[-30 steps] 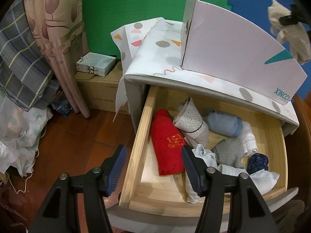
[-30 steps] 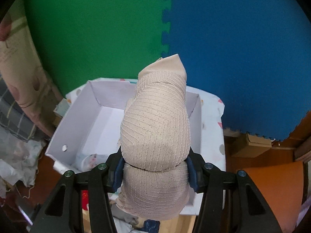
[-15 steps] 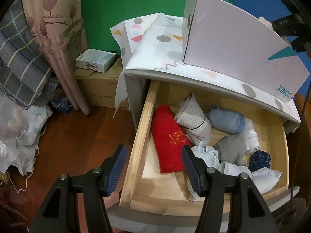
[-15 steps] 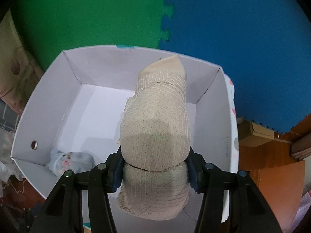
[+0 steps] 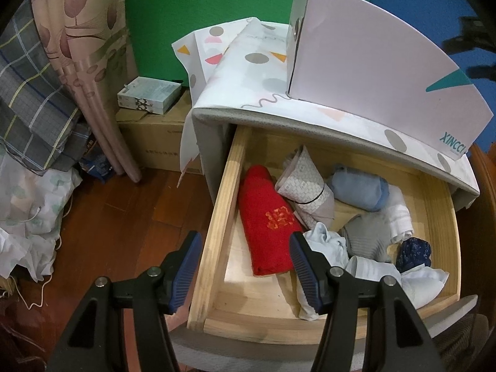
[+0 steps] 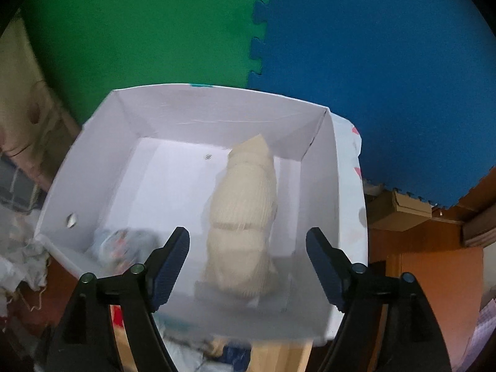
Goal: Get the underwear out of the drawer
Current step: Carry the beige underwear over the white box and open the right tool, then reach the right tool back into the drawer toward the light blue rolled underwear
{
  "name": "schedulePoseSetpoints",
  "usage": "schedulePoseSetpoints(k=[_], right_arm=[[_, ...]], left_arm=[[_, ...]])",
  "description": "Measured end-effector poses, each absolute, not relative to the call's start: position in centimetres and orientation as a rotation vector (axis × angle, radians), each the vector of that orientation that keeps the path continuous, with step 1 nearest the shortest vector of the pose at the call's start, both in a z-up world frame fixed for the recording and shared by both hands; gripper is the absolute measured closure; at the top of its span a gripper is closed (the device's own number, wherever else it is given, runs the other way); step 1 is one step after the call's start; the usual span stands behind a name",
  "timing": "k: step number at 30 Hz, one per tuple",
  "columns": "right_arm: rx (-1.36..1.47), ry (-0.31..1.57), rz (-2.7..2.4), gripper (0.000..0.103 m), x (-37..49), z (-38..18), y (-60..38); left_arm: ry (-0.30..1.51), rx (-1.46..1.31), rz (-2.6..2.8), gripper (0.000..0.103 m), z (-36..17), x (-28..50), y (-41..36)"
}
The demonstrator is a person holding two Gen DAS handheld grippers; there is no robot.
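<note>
Wooden drawer (image 5: 223, 204) beneath patterned cloth (image 5: 248, 71)

The white cardboard box (image 5: 372, 71) standing on the cabinet top, at the upper right of the left wrist view, carries teal lettering at its lower right corner that reads "XINCCI", printed beside a teal triangle. The red folded cloth (image 5: 269, 220) in the drawer bears an orange embroidered emblem near its middle, too small to read. Print on the brown carton (image 5: 155, 142) at centre left and on the small boxes (image 5: 148, 94) on top of it is illegible.
</note>
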State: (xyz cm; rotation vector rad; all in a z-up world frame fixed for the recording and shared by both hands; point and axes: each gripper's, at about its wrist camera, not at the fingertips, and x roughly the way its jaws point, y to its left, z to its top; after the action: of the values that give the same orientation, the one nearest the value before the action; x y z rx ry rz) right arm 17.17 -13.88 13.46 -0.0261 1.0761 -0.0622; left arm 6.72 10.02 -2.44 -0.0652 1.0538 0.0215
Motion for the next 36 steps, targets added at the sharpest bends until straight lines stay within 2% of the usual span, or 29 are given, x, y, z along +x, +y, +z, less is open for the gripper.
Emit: schedulePoseSetpoints(k=[7, 14, 17, 23, 36], right_arm=[[-0.037, 1.174, 0.020, 0.020, 9.2, 13.8, -13.3], [-0.096, 1.368, 0.118, 0.020, 3.8, 7.6, -11.3], [-0.081, 1.438, 0.123, 0.023, 3.4, 4.4, -10.7], [-0.027, 1.587, 0.154, 0.036, 3.6, -1.9, -9.2], [-0.168, 1.697, 0.165, 0.035, 4.1, -9.4, -5.8]], left_arm=[[1.066, -0.072, 0.016, 0.043, -2.7, 6.9, 10.0], [1.073, -0.063, 0.020, 0.043, -2.9, 6.9, 9.8], [1.081, -0.061, 0.021, 0.043, -3.0, 7.0, 9.7], [1.090, -0.065, 0.021, 0.043, -3.1, 7.1, 9.8], [1.095, -0.075, 0.021, 0.043, -3.3, 7.1, 9.8]])
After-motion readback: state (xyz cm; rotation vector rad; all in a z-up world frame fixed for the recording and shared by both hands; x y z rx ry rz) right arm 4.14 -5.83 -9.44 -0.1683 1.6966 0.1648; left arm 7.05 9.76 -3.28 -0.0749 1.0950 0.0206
